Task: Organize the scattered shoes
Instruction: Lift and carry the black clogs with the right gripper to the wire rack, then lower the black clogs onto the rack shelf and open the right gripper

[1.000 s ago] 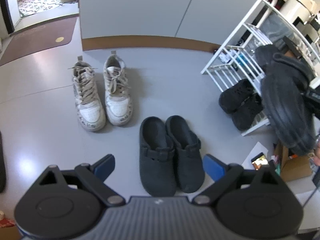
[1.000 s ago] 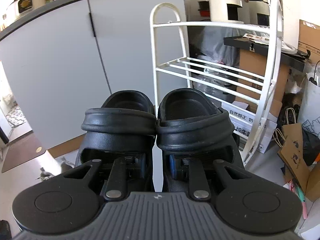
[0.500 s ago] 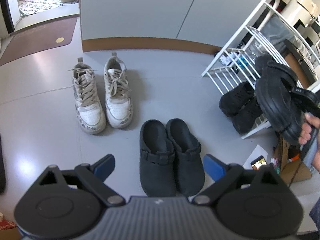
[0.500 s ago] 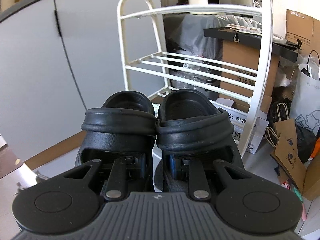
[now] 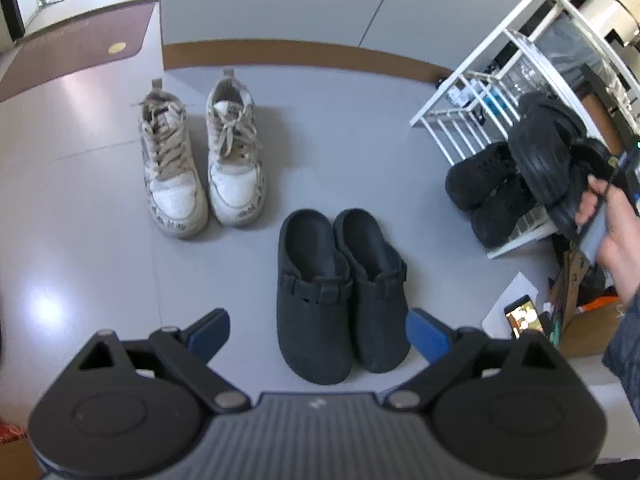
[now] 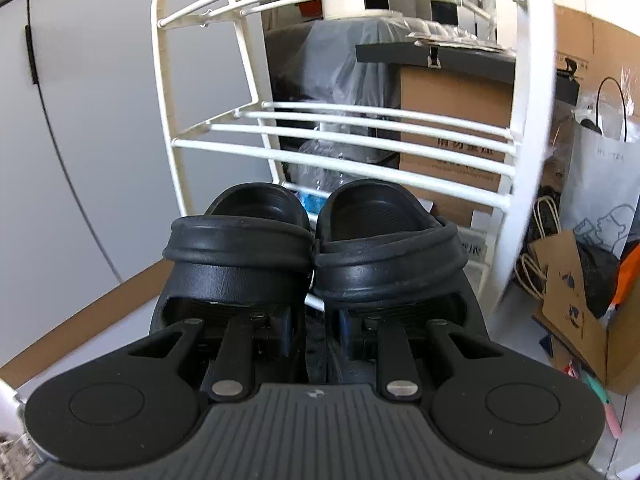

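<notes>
Grey floor (image 5: 340, 128) under spread left gripper (image 5: 318, 330); right gripper (image 6: 314, 326) clamps black clogs (image 6: 312, 248).

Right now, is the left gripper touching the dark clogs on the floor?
Apart. In the left wrist view the open left gripper hovers above the dark clogs, fingers spread wide of them.

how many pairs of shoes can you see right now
4 pairs: white sneakers and dark clogs on the floor, black shoes on the rack's bottom shelf, black rubber clogs held in the right gripper. Others may be hidden.
</notes>
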### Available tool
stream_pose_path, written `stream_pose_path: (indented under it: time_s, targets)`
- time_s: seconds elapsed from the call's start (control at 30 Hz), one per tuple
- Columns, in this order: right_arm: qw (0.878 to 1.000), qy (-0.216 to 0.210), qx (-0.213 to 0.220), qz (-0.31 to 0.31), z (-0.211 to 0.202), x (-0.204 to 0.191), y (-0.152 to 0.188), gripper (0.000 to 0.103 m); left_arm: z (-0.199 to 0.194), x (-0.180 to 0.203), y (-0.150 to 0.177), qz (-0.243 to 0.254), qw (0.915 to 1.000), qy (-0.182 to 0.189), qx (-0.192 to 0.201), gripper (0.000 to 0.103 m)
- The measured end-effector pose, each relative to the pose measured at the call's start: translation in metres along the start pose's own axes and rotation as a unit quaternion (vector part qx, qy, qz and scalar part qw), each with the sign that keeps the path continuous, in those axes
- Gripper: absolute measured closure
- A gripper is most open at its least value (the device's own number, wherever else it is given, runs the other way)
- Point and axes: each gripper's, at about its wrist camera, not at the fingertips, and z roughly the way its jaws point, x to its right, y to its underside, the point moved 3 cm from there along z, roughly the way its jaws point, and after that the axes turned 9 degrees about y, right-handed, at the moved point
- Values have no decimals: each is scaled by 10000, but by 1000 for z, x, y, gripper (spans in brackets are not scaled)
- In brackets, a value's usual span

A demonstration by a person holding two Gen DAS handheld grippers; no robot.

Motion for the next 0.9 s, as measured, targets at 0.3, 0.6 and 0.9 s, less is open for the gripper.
stream_pose_path:
  time_s: [0.3, 0.6, 0.9]
  targets:
    - [9977, 170, 136, 646, 41, -13, -23, 78, 17, -24, -2, -302, 9993, -136, -194, 7]
    - [9901, 775, 136, 1165, 83, -14, -38, 78, 24, -33, 1, -330, 9986, -103, -406, 7]
    - [9857, 1073, 50, 1297, 122, -6, -34, 77, 29, -40, 8, -402, 9974, -54, -595, 7]
